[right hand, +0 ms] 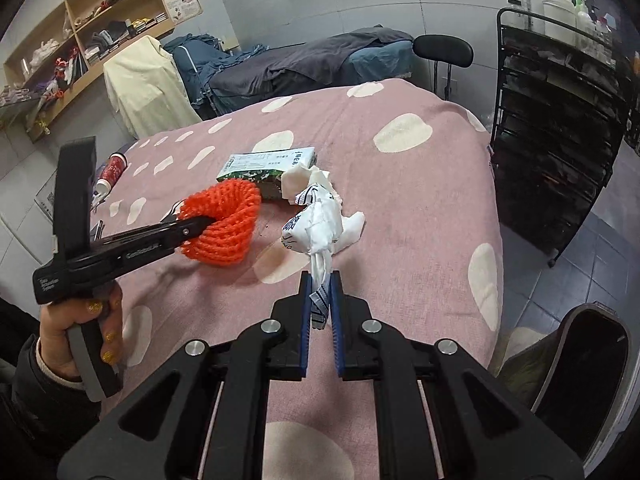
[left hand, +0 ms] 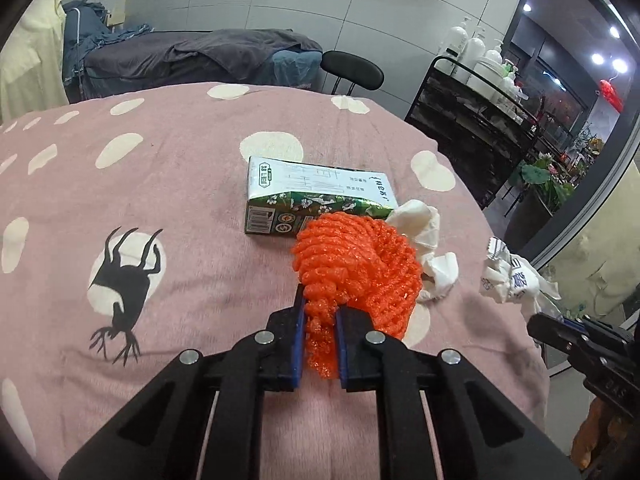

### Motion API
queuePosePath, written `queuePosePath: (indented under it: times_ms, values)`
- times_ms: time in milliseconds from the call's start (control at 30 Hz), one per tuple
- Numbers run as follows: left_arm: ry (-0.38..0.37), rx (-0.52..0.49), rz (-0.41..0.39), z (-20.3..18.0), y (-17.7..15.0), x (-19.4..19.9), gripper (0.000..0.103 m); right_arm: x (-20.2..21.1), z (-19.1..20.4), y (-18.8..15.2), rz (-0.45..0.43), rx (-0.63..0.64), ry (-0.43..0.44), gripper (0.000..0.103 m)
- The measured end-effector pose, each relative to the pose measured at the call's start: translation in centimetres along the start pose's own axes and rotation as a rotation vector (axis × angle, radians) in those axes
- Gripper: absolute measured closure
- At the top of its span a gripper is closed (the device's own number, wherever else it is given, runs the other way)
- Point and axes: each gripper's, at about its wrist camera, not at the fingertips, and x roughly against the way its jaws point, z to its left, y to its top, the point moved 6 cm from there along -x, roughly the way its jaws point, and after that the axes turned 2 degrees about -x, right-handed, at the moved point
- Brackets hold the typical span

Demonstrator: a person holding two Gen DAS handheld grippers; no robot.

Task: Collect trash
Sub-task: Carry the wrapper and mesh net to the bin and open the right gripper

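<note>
Both grippers are loaded on this pink spotted bed (left hand: 168, 208). The left gripper (left hand: 320, 320) has its jaws clamped on the near edge of the orange foam net (left hand: 360, 264), which puffs out ahead of the blue pads; from the right wrist view the net looks lifted just off the blanket, a sensible hold for something so light and springy. The right gripper (right hand: 320, 300) has its jaws closed on a twisted tail of the printed white wrapper (right hand: 316, 228), the bulk of it hanging forward over the bed, so it seems pinched by its thinnest part for a firm grip.

Left behind on the bed: the green and white carton (left hand: 316, 200) lying flat, with crumpled white tissue (left hand: 424, 236) touching its end, just beyond the net. I count 2 pieces yet to collect. A dark bin (right hand: 580, 368) gapes at the lower right beside the bed, probably where both loads go. A black trolley (right hand: 560, 140) of bottles stands beyond it, near that route. The hand (right hand: 80, 332) carrying the left gripper sits low on the left, well clear of the right one's path.
</note>
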Motion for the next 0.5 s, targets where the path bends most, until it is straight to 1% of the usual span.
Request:
queuePosePath:
  times_ms: [100, 267, 367, 500]
  values:
    - [0.003, -0.017, -0.036, -0.6, -0.6, 2.0, 0.091, 0.6, -0.5, -0.4, -0.013, -0.017, 0.004, 0.093]
    - [-0.059, -0.031, -0.070, -3.0, -1.2, 4.2, 0.091, 1.9, -1.5, -0.9, -0.042, -0.053, 0.005, 0.093]
    - [-0.102, -0.050, -0.079, -5.0, -1.3, 4.7, 0.091, 2.6, -2.3, -1.5, -0.054, -0.073, -0.004, 0.093]
    - [-0.150, -0.085, -0.076, -7.8, -1.7, 4.7, 0.090, 4.1, -4.3, -2.3, -0.085, -0.130, -0.026, 0.093]
